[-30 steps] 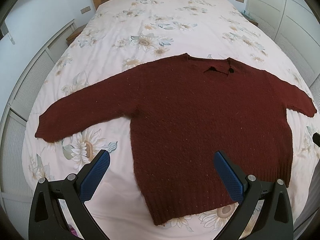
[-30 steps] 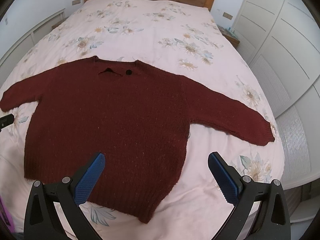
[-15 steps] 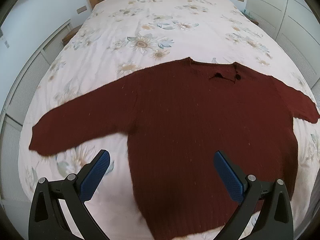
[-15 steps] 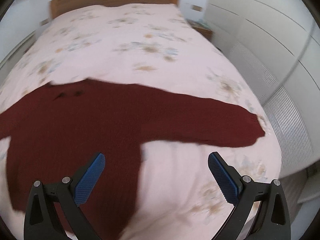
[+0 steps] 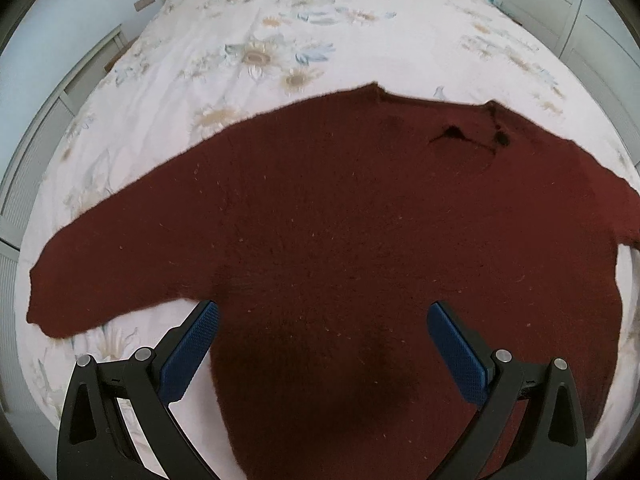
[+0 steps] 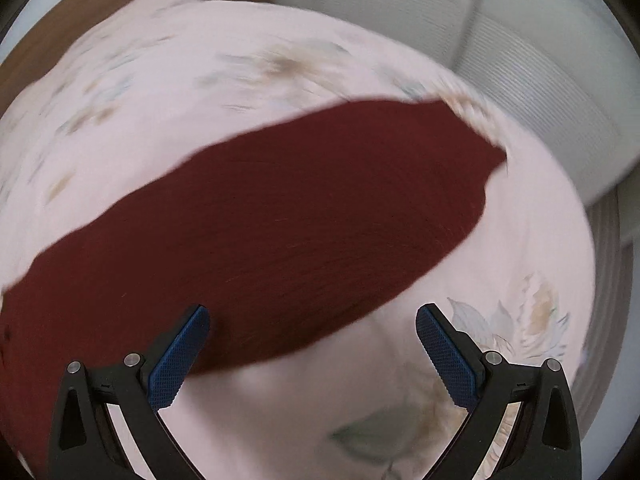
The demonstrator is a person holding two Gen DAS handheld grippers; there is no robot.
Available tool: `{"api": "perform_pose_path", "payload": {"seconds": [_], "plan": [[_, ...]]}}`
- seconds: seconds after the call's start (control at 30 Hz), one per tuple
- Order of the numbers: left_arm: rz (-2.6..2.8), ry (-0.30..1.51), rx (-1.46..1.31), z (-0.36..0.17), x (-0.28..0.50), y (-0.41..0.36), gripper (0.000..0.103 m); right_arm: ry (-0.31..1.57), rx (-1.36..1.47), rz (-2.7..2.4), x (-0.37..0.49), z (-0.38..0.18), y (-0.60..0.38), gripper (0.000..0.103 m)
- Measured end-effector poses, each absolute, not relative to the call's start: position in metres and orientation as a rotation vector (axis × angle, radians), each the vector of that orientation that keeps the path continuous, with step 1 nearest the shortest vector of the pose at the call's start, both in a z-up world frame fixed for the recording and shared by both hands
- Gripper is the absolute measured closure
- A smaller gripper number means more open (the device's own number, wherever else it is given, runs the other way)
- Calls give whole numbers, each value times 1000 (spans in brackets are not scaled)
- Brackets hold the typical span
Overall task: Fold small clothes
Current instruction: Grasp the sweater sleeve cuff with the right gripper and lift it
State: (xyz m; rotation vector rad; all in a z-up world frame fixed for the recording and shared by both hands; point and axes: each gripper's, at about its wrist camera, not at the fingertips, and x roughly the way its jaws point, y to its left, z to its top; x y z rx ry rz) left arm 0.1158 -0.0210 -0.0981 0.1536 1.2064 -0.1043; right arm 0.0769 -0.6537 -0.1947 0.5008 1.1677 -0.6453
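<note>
A dark red sweater (image 5: 360,240) lies spread flat, front up, on the floral bedspread (image 5: 280,40), neckline toward the headboard and both sleeves stretched out to the sides. Your left gripper (image 5: 322,344) hovers over the lower left of the body, jaws wide apart and holding nothing; its left pad sits just off the side seam under the armpit, its right pad over the knit. Your right gripper (image 6: 312,344) hangs over the sweater's right sleeve (image 6: 300,216), jaws likewise spread and empty.

That sleeve is what the coming move likely turns on. Its long axis runs on a diagonal across the right wrist view, from the shoulder at lower left up to the cuff (image 6: 484,156) at upper right. The cuff lies ahead and to the right of your right jaws, near the bed's edge; the sleeve's lower border passes between the pads. Your right hand is plainly the nearer one for it, while the opposite sleeve (image 5: 120,272) lies to the left of your left jaws.

The right wrist view is smeared by motion, so the cuff's rib and any wrinkles are hard to make out. In the left wrist view the hem is cut off behind the gripper frame and the right sleeve runs out of frame.
</note>
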Motion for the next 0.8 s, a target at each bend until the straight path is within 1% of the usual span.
{"api": "perform_pose_path", "payload": {"seconds": [0.1, 0.23, 0.27, 0.3, 0.33, 0.37, 0.4, 0.43, 0.5, 0.57, 0.73, 0.8], "plan": [[-91, 1230, 148, -108, 118, -18, 1, 1190, 503, -698, 80, -210, -669, 0], [-90, 1248, 138, -117, 116, -9, 1, 1159, 611, -703, 80, -220, -690, 0], [-91, 1252, 135, -118, 116, -7, 1, 1156, 607, -703, 82, -220, -691, 2], [-91, 1253, 134, -119, 115, -6, 1, 1158, 595, -696, 83, -219, -690, 8], [-91, 1254, 135, -120, 115, -4, 1, 1162, 582, -689, 85, -218, -688, 25], [-93, 1252, 138, -120, 113, -4, 1, 1161, 549, -679, 88, -212, -685, 55], [-97, 1248, 141, -119, 113, -3, 1, 1163, 524, -678, 91, -207, -682, 68], [-103, 1244, 144, -119, 112, -2, 1, 1169, 497, -672, 94, -201, -678, 88], [-103, 1242, 141, -118, 110, -1, 1, 1174, 393, -641, 104, -183, -660, 89], [-104, 1241, 130, -116, 107, 0, 1, 1142, 312, -601, 109, -162, -638, 89], [-106, 1228, 116, -107, 104, 3, 1, 1026, 225, -442, 128, -97, -572, 90], [-107, 1226, 109, -104, 105, 4, 1, 981, 202, -350, 138, -68, -532, 90]]}}
